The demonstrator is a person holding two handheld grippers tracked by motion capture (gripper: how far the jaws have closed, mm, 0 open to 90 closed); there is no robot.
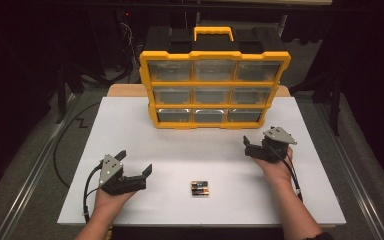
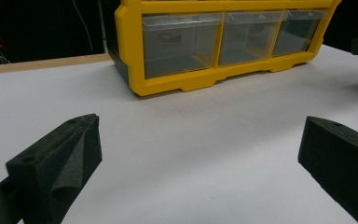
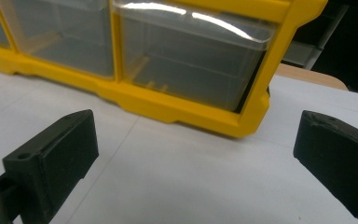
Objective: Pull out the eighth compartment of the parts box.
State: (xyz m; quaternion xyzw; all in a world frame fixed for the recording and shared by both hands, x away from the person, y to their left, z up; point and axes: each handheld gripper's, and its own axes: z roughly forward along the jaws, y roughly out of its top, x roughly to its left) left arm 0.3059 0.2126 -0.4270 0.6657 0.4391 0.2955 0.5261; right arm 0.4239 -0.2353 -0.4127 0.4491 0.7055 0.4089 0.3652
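A yellow and black drawer organiser (image 1: 214, 82) with clear drawers stands at the back of the white board (image 1: 130, 130). Two batteries (image 1: 200, 188) lie side by side near the board's front edge, between my hands. My left gripper (image 1: 134, 162) rests at the front left, open, with nothing between its jaws. My right gripper (image 1: 259, 142) is at the right, just in front of the organiser's lower right corner, also open and holding nothing. In the left gripper view the organiser's bottom row (image 2: 214, 42) lies ahead; in the right gripper view its bottom right drawer (image 3: 191, 60) is close.
The white board lies on a wooden table (image 1: 125, 90) whose edge shows behind it. Dark floor, metal rails (image 1: 35, 165) and cables surround the table. Bare board lies between the organiser and the batteries.
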